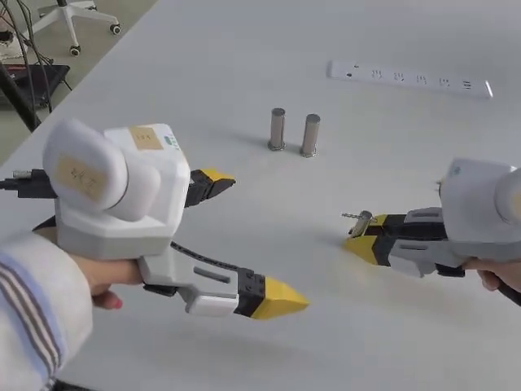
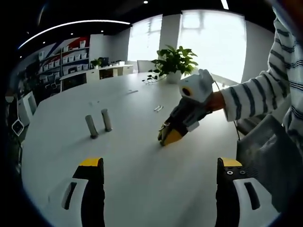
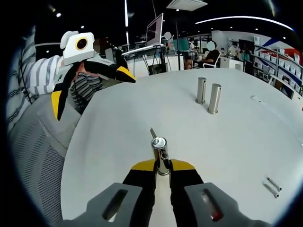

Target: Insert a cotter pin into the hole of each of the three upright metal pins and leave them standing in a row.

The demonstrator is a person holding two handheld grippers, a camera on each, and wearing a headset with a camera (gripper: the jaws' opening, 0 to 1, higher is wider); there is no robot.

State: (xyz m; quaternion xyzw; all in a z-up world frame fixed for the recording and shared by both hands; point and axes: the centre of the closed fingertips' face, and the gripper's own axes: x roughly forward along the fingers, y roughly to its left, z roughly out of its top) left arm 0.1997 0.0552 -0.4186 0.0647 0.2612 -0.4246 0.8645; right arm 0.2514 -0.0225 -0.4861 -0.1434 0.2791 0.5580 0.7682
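Observation:
Two bare metal pins stand upright side by side on the white table; the right gripper view has them at the far right. My right gripper is shut on a third metal pin, held low over the table and pointing forward along the jaws. A thin cotter pin sticks out near that pin's head. My left gripper is open and holds nothing, its jaws wide apart, left of the right gripper.
Two loose cotter pins lie on the table to the right of my right gripper. A white power strip lies at the far side. An office chair stands beyond the table's left edge.

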